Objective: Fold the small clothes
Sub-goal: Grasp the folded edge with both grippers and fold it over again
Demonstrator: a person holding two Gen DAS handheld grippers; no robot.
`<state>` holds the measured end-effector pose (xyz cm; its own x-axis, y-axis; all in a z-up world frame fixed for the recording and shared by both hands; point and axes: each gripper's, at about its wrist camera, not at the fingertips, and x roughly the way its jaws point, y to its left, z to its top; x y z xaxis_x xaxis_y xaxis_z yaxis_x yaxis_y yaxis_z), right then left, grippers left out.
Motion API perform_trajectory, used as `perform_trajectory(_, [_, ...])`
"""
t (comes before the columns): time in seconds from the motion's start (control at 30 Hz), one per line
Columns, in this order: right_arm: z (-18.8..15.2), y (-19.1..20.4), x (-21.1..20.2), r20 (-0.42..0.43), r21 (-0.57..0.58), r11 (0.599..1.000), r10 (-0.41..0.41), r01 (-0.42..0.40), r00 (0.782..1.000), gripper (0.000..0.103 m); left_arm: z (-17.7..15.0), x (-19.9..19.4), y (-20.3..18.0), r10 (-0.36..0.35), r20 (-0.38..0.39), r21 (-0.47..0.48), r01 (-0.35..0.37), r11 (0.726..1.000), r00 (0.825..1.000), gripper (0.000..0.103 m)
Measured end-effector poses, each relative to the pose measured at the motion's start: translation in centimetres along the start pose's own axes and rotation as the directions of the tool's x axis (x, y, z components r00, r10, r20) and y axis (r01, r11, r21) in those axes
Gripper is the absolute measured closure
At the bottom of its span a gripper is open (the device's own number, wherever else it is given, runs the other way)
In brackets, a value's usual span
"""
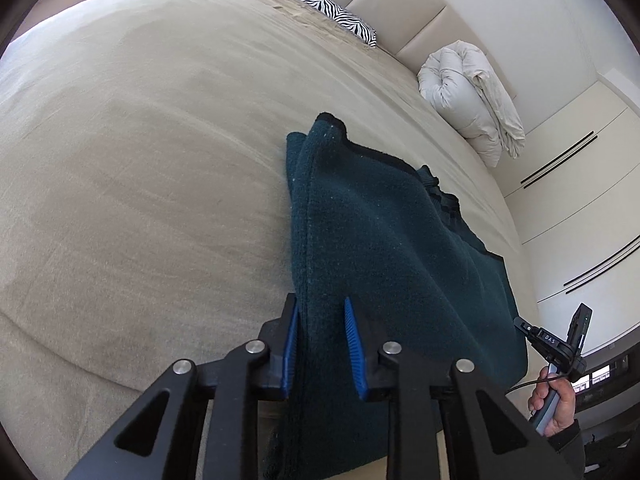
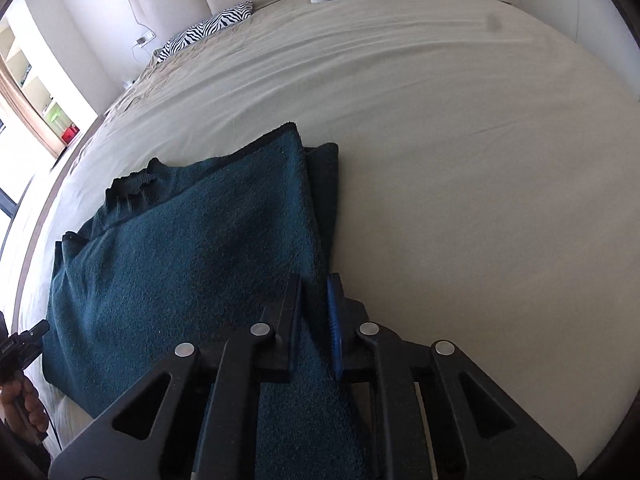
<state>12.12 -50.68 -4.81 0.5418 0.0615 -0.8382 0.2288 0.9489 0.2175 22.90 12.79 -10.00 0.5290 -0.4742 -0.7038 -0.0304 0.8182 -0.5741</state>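
A wide bed [image 1: 140,140] under a beige sheet fills most of both views, its padded headboard [image 1: 400,8] curving along the top of each frame. On the sheet lies a dark teal fleece garment [image 1: 380,232], edged in black trim and folded over on itself, with a ribbed band showing at its far side. In the left wrist view it runs from the frame's centre down to the bottom edge; in the right wrist view it covers the lower left and centre.

A bundled white duvet [image 1: 472,100] sits against the headboard at the upper right of the left wrist view. A zebra-print pillow [image 1: 332,12] lies near the top centre there, and at the upper left of the right wrist view [image 2: 208,28]. Pale wardrobe doors [image 1: 580,184] with dark strip handles stand along the right edge of the left wrist view.

The left gripper [image 1: 320,344] at the bottom centre of its frame straddles a raised fold of the fleece, blue pads on either side with the cloth filling the gap between them. The right gripper [image 2: 314,328] has its fingers drawn close together, pinching the garment's near right edge. The person's right hand [image 1: 560,404] shows at the lower right of the left wrist view, wrapped around a handle.
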Motion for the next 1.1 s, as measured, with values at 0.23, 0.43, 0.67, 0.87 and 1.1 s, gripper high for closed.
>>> perform_trajectory(0.23, [-0.6,-0.9,-2.5,0.034,0.057,0.998,-0.014,0.012,0.999,0.098,-0.5,0.1,-0.8,0.030,0.012,0.042,-0.030,0.999,0.999,0.089])
perform_trajectory(0.43, [-2.5,-4.6,-1.2,0.010,0.192,0.981,0.022,-0.024,1.000,0.099,-1.0,-0.1,-0.7,0.041,0.008,0.061,-0.041,0.997,0.999,0.091])
perform_trajectory(0.67, [-3.1,-4.8,-0.5,0.022,0.223,0.969,0.102,-0.104,0.995,0.097,-1.4,-0.4,0.2,0.022,0.009,0.036,-0.023,0.999,1.000,0.091])
perform_trajectory(0.87, [-4.0,-3.8,-2.2,0.037,0.162,0.985,0.056,-0.062,0.998,0.093,-2.1,-1.0,0.2,0.035,0.023,0.031,-0.036,0.999,0.999,0.091])
perform_trajectory(1.1, [-4.4,-4.0,-3.6,0.064,0.203,0.979,0.011,-0.024,0.998,0.082,-1.7,-2.4,0.8,0.056,0.045,-0.019,-0.055,0.998,0.997,0.081])
